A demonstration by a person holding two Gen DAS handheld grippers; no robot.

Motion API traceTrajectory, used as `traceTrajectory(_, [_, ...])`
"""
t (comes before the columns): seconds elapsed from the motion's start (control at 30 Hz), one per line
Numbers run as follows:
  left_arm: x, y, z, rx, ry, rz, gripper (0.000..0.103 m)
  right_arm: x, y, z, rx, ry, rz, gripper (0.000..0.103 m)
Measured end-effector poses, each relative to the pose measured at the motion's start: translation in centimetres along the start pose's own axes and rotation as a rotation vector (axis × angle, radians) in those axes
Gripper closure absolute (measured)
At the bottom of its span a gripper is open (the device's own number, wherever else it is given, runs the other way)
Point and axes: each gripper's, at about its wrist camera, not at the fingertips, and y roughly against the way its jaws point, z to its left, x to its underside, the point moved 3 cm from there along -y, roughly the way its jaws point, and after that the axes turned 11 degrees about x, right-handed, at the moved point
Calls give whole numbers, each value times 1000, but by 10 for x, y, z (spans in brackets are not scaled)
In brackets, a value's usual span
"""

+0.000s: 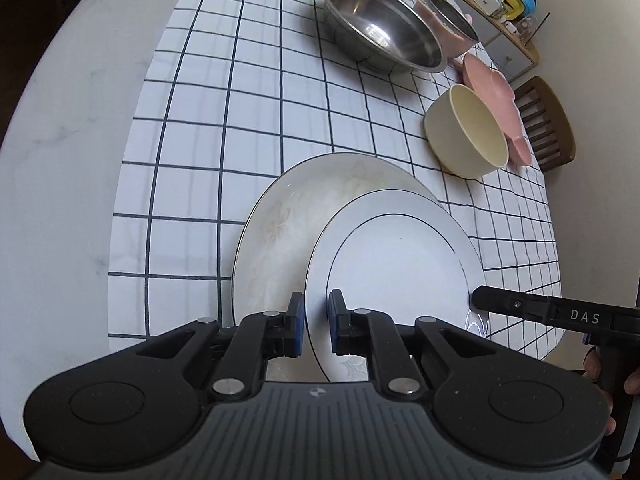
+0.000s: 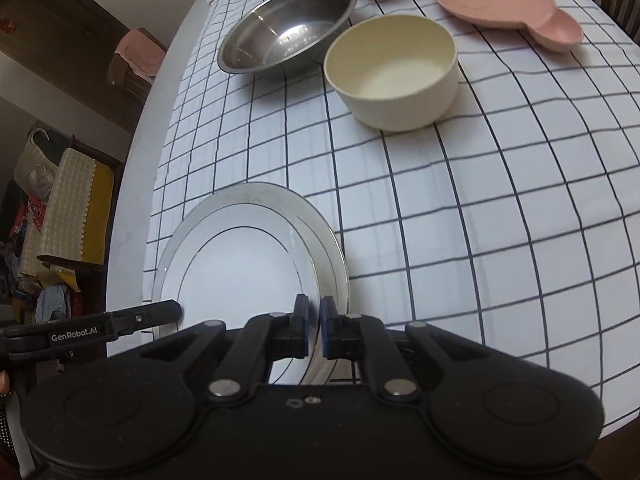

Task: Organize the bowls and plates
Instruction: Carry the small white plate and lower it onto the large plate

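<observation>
Covering most of both views, a white tablecloth (image 1: 248,128) with a dark grid lies over a pale round table (image 1: 68,168). Near its front edge sit two white plates: the large plate (image 1: 280,216), faintly flowered, lies flat on the cloth, and the small plate (image 1: 396,256), ringed with thin dark lines, rests on top of it, shifted toward the right side of the left wrist view. The left gripper (image 1: 316,322) has its blue-padded fingers set either side of the small plate's near rim, the pads close together with the rim between them; whether they actually press on it cannot be told. The right gripper (image 2: 314,326) reaches the same stack from the opposite side, its fingers nearly closed on the rims there, though which plate's rim lies between them cannot be told. Well beyond the plates stands a big steel bowl (image 1: 380,28), with a second steel bowl (image 1: 450,14) set inside a pink bowl (image 1: 432,24) just behind it. A cream bowl (image 2: 394,70) stands upright near the steel one, and just beside it lies a pink dish (image 2: 500,0) with lobed edges. Nothing sits on the cloth between the plates and the bowls. A wooden chair (image 1: 548,120) shows past the table's far edge.
</observation>
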Motion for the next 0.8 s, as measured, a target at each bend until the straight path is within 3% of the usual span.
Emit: traceTrajectory(0.8, [0, -12, 16, 25, -2, 11, 92, 3, -18, -2, 2, -13, 16, 97])
